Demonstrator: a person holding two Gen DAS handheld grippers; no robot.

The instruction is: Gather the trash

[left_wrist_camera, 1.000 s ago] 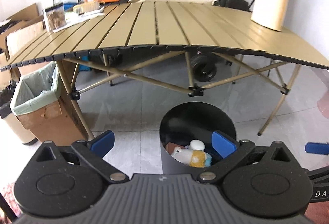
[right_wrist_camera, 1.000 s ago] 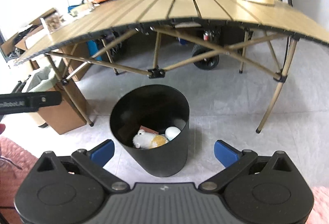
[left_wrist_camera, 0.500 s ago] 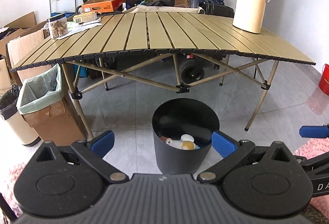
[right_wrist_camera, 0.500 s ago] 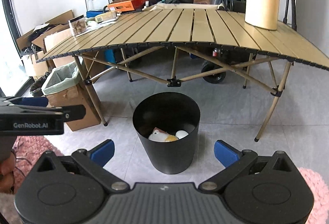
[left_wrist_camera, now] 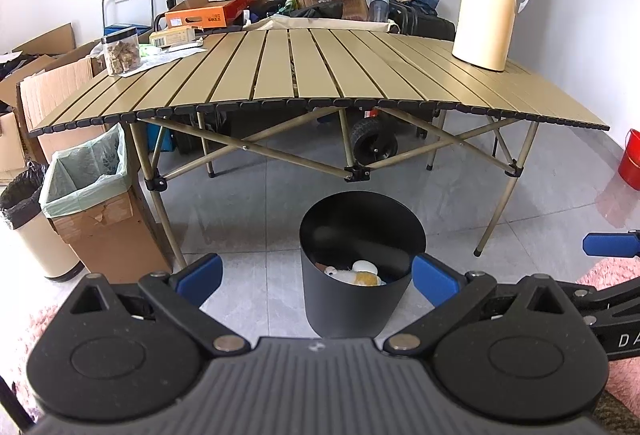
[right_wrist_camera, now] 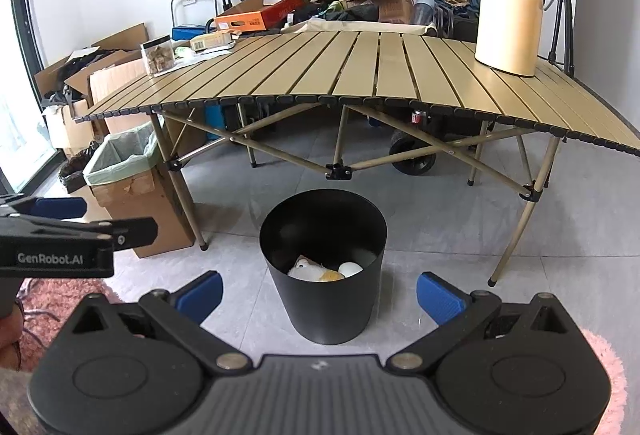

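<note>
A black round trash bin stands on the grey floor in front of the slatted tan folding table. White and yellow trash lies inside the bin. My left gripper is open and empty, held above and short of the bin. My right gripper is open and empty too, also short of the bin. The left gripper shows at the left edge of the right wrist view.
A cream thermos jug and a jar stand on the table. A cardboard box with a green liner stands by the table leg. A red bucket is at the right. Pink rug lies below.
Both grippers have pulled back and up from the bin, so it looks smaller and farther and more of the table top shows. Both stay open and empty.
</note>
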